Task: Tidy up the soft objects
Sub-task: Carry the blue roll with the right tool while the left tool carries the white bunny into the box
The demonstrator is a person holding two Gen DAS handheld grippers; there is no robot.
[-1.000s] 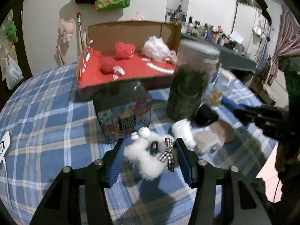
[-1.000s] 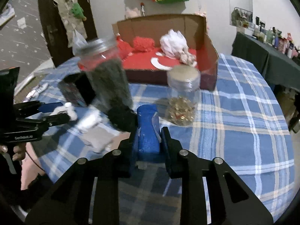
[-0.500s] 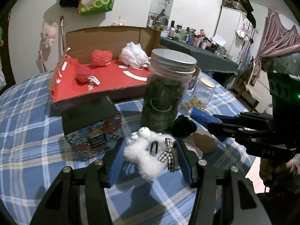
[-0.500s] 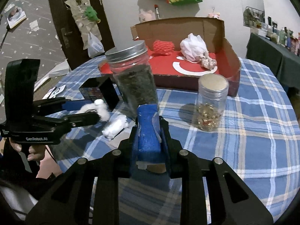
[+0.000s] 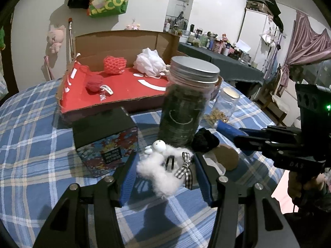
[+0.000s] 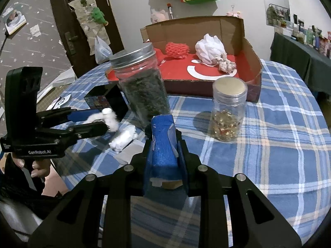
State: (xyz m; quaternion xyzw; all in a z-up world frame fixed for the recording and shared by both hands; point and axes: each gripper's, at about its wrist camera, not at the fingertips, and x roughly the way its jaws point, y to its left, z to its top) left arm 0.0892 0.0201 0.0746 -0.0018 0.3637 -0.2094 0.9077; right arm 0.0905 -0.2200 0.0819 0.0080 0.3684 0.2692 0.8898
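left gripper (image 5: 164,168): pads clamped on a white fluffy plush (image 5: 159,171) that carries a black clip and a checked ribbon bow; the plush sits between the blue pads, above the blue checked tablecloth (image 5: 31,144).

at 10 o'clock of the plush, near it: a small box (image 5: 105,138) with a black top and a colourful printed side.

at 12 o'clock, on the far side of the table: an open cardboard box (image 5: 124,41) with a red floor. from left to right it holds a red yarn ball (image 5: 94,82), a red mesh sponge (image 5: 114,64) and a white mesh puff (image 5: 149,62).

at 1 o'clock of the plush, just behind it: a tall jar (image 5: 186,101) with dark green contents and a metal screw lid, upright. a black soft item (image 5: 204,141) lies at its base.

further right, at 2 o'clock: a small clear jar (image 6: 228,111) with gold bits in the bottom, upright, lid on.

right gripper (image 6: 164,144): fingers closed tight on a blue foam roll (image 6: 163,144), which stands up between them. at its 10 o'clock a white soft roll (image 6: 124,139) lies on the cloth.
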